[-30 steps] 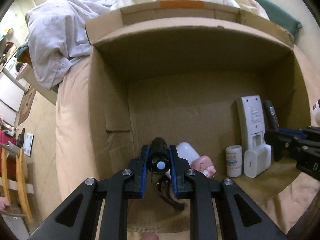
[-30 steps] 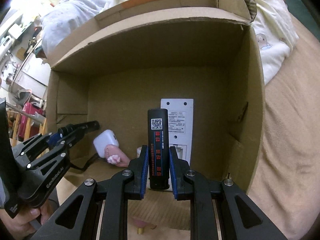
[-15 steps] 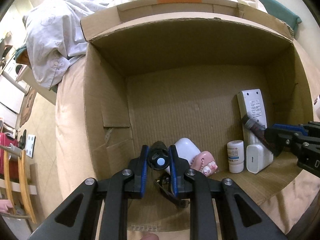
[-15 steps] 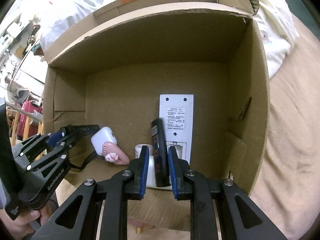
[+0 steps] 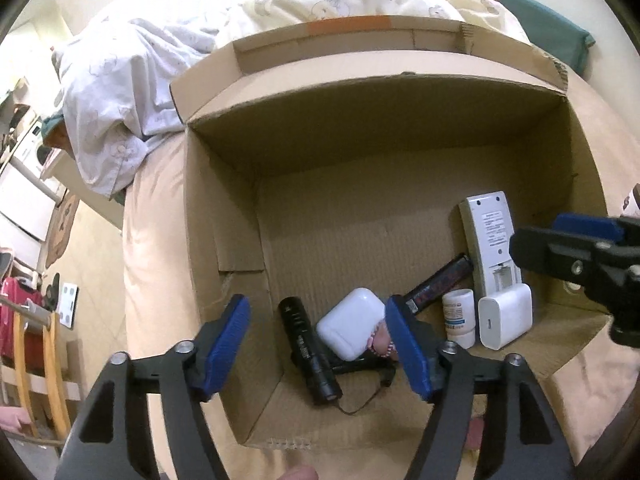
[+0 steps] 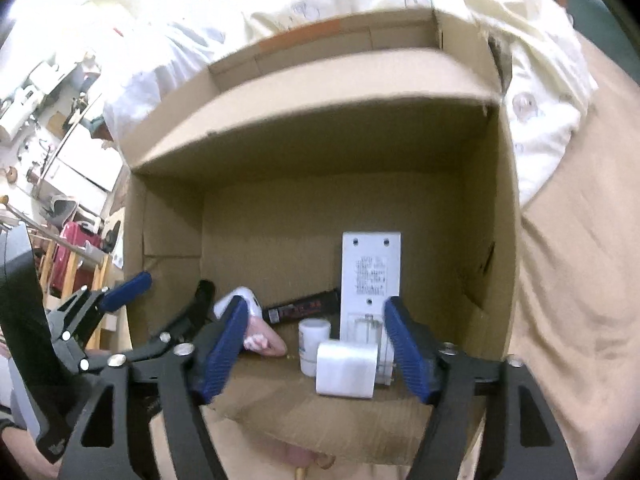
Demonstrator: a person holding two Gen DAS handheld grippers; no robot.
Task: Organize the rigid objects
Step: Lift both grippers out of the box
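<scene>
**Cardboard box on a bed, both grippers letting go**

Cardboard walls and a ribbed cardboard floor fill both views: an open box (image 5: pixel 224 240) sits on a bed covered with a peach-beige sheet (image 5: pixel 156 240). Behind the box lies a heap of pale bedding, a white-grey quilt (image 5: pixel 108 92) to the left and cream fabric with small printed figures (image 6: pixel 532 92) to the right. A strip of orange tape (image 5: pixel 348 24) marks the box's far flap. Off the bed's left edge the room shows a light floor, white cabinet fronts (image 5: pixel 24 196) and a yellow wooden rack with something red on it (image 5: pixel 24 320).

Inside the box, along its near side, a black flashlight (image 5: pixel 308 352) lies on the floor with a thin cord at its tail, just beside a white earbud case (image 5: pixel 352 322). A pink item (image 6: pixel 264 340) lies touching the case. A dark tube with a red label (image 5: pixel 438 284) lies slanted between the case and a white remote control (image 5: pixel 490 240), which rests face down. A small white bottle (image 5: pixel 460 316) stands upright next to a white charger block (image 5: pixel 506 316).

The left gripper (image 5: pixel 318 344) is spreading its blue pads, with the flashlight released and lying free between them. The right gripper (image 6: pixel 316 348) is likewise opening, clamping nothing; the charger block and bottle appear between its pads, untouched.
</scene>
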